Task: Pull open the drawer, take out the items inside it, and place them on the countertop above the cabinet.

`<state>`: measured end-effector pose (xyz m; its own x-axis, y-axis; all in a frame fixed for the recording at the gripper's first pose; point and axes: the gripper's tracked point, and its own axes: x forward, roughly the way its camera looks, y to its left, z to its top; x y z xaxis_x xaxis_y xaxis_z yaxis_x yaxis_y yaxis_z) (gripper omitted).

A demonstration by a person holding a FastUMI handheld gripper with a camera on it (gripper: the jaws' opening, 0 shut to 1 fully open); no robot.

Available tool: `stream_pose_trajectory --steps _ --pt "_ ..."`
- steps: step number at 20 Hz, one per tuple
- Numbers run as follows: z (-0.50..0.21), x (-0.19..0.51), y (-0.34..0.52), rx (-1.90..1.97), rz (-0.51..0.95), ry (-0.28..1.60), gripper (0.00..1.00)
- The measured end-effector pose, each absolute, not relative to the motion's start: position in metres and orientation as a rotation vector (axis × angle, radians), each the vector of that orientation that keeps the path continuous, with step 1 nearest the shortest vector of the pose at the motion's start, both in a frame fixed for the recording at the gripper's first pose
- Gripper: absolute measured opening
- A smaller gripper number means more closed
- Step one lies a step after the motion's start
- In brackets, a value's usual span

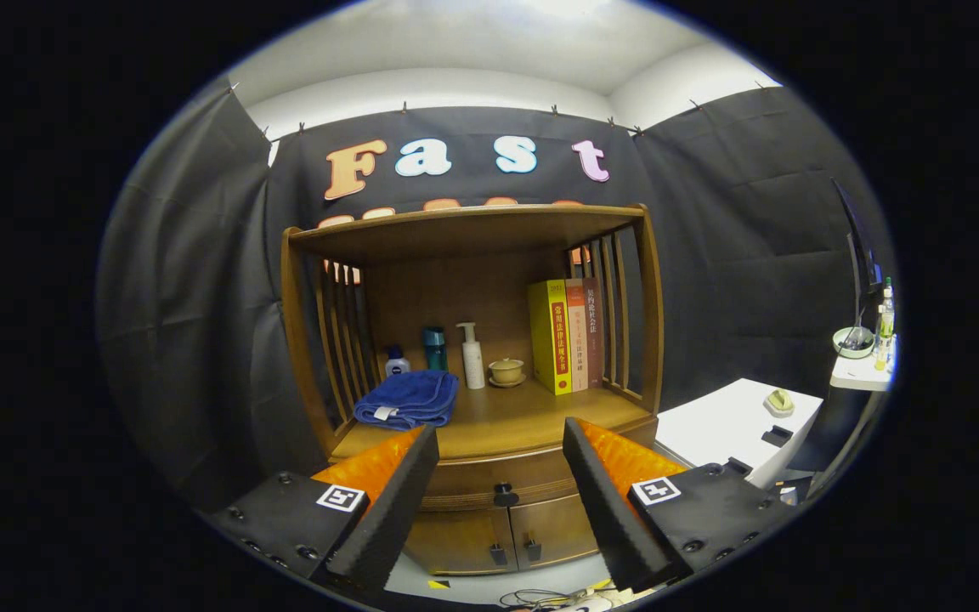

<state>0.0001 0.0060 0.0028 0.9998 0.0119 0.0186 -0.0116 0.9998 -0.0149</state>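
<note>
Ahead of the tongs (500,497) stands a wooden cabinet (472,365) of warm brown, smooth-grained wood, with slatted sides, a flat top board and an open shelf that serves as the counter (506,421). Below the counter's curved front edge sits the drawer (489,484), closed, with a small dark knob (504,493) at its middle; two small cupboard doors (502,534) with dark pulls lie beneath it. On the counter a soft blue towel (409,399) is folded at the left, and behind it stand a small white bottle with a blue cap (396,361), a teal cylindrical cup (434,348) and a white pump bottle (472,357). A pale lidded bowl on a saucer (506,371) rests near the middle, and three upright books (566,336) lean against the right slats. The tongs are spread wide, holding nothing, their ridged foam-like fingers (392,510) angled inward and framing the drawer knob, which lies between and beyond them, untouched. Off to the right is a white table (727,425).
</note>
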Motion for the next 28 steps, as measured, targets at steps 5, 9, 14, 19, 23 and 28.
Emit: stream_pose_trajectory --steps 5,9,14,19,23,28 --pt "-0.008 0.016 0.002 -0.011 0.016 -0.037 0.99" --pt "-0.037 0.041 -0.009 0.001 0.012 -0.035 0.99" --pt "-0.071 0.072 -0.013 -0.020 0.016 -0.035 0.99" --pt "-0.130 0.101 -0.020 -0.028 0.011 0.011 0.99" --pt "-0.172 0.122 -0.020 -0.049 0.029 0.038 0.99" --pt "-0.238 0.140 -0.025 -0.032 0.025 0.139 0.99"
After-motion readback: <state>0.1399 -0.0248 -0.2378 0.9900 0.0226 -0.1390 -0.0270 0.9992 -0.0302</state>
